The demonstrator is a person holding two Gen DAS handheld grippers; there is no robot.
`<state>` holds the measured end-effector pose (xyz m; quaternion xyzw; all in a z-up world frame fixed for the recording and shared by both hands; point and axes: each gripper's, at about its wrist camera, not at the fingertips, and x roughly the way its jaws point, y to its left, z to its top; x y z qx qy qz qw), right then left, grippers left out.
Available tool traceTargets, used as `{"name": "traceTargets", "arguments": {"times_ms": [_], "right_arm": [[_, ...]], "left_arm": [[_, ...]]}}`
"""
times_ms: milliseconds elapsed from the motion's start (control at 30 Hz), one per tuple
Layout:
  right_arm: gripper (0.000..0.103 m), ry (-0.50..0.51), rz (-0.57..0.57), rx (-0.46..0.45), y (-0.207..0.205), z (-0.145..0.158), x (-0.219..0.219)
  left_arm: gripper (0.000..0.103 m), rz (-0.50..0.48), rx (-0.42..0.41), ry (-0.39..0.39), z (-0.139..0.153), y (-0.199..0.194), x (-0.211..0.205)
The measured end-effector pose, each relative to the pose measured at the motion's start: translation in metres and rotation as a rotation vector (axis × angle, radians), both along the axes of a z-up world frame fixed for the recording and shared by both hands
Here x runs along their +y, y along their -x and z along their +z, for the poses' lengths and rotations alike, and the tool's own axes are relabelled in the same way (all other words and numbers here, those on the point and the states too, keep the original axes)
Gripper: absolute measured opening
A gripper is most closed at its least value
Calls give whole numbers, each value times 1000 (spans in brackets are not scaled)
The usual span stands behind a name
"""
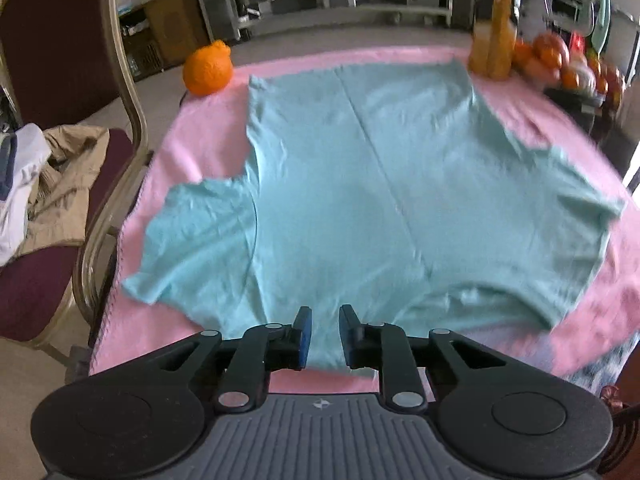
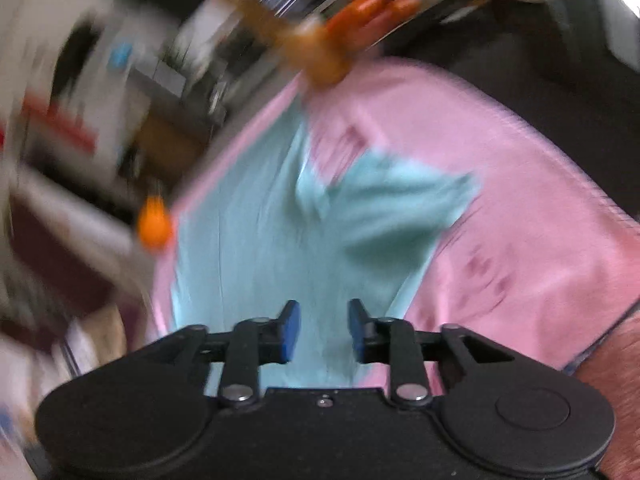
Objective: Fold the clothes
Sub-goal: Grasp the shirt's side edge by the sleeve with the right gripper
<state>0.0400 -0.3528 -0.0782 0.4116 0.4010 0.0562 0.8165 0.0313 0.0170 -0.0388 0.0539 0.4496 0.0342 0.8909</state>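
Shirt (image 1: 360, 200) lies spread flat on the pink cloth (image 1: 200, 128), collar end nearest the grippers. The left gripper (image 1: 325, 338) hovers over that near edge, jaws narrowly apart and empty; the right gripper (image 2: 319, 330) stands wider, also empty. A careless pull could drag the shirt's far hem into the orange (image 1: 208, 68) or the bottle (image 1: 492, 40) beside it and topple them.

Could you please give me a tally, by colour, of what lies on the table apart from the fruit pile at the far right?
Pink: 1, the tablecloth
Light blue: 1, the T-shirt
Orange: 1, the citrus fruit
Yellow-orange: 1, the tall figure
Total: 4
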Motion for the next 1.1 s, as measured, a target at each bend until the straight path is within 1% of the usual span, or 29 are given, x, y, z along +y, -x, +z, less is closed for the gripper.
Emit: {"name": "traceTargets", "arguments": {"times_ms": [100,200,267,333,367,400,500,533,567,600,633,667,767,867,1000,1100], "right_arm": [[41,-79,-137,49,-8,-20,-37],[40,-136,-237,109,-18,-47,-58],[37,-165,-270,129,-26,-62,-65],[34,-169,-281,145,-35,-73,-66],[31,-164,-283,151,-40,-76,-66],[24,-157,-280,153,-44,-78,-64],[19,-154,-281,143,-52,-82,-60],[16,-140,-282,147,-54,-81,-58],[6,-123,-284,152,-57,-81,-57],[3,-88,-287,152,-57,-77,-56],[3,-50,-290,151,-57,-74,-55],[2,9,-285,135,-57,-66,-50],[2,152,-248,68,-58,-42,-28],[2,273,-179,-13,-60,-15,2],[2,469,9,-156,-58,19,67],[2,667,248,-256,-48,27,135]], "left_arm": [[23,-49,-1,-4,2,0,-14],[24,-93,29,-12,-7,3,-29],[24,-105,53,-19,-14,4,-33],[24,-109,68,-22,-18,5,-33],[24,-106,73,-24,-19,5,-33],[24,-102,77,-25,-20,4,-32],[24,-89,80,-15,-22,4,-27],[24,-86,79,-13,-23,4,-26],[24,-83,77,-11,-23,4,-25],[24,-80,76,-9,-23,4,-24],[24,-79,72,-9,-24,5,-22],[24,-78,70,-10,-25,5,-22],[24,-78,66,2,-29,7,-18],[24,-81,55,37,-30,9,-13],[24,-67,35,66,-32,12,-3],[24,-43,28,89,-33,13,7]]}}
